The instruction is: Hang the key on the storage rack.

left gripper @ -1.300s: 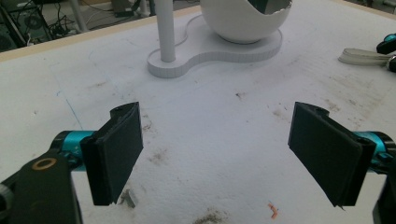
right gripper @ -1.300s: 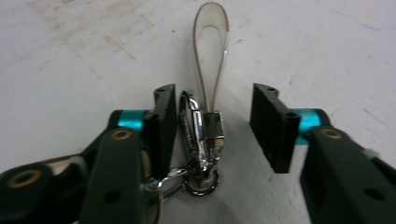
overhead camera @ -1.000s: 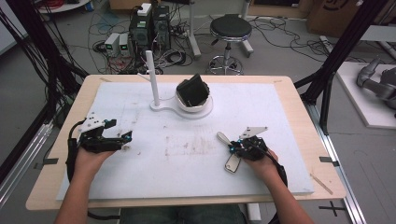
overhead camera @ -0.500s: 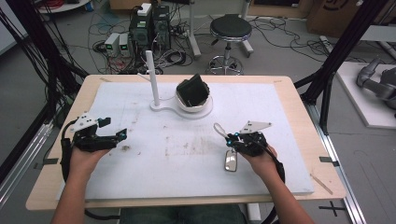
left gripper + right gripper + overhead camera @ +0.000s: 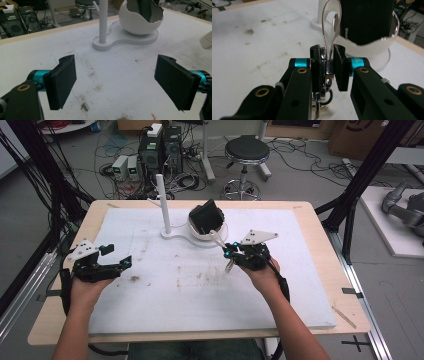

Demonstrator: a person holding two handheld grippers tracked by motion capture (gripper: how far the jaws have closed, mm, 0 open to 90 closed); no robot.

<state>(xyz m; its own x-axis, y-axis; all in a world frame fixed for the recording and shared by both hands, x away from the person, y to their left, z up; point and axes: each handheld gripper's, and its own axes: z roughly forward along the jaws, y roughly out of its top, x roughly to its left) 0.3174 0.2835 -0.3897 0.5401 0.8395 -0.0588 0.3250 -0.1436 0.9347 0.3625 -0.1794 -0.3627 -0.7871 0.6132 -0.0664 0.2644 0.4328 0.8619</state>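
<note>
In the right gripper view the right gripper (image 5: 327,67) has its jaws drawn narrow and clamped on the metal clasp of a keyring (image 5: 327,70), a small chrome fitting with a thin wire loop (image 5: 332,30) arching up from it and a swivel ring hanging below near the bottom centre of the frame. I judge the piece to be light and hard; the polished metal looks slippery, and the wire loop is springy and would bend aside if pinched, so the flat clasp body where the pads already sit seems the sound place to hold it, not the loop. The same view puts the loop's top just in front of the white cup-shaped holder (image 5: 372,45) with a black block (image 5: 367,20) standing in it; whether they touch I cannot tell. The high view gives what this close look lacks: the right gripper (image 5: 231,254) sits right of centre, near the holder (image 5: 220,232) and its white post (image 5: 162,202), with the keyring (image 5: 229,265) dangling toward the tabletop (image 5: 200,290). The left gripper (image 5: 116,260) hangs at the left of the frame, well apart. Its own view shows the left gripper (image 5: 115,82) with jaws wide and nothing between them, above stained white sheet, the holder (image 5: 140,25) at upper right.
</note>
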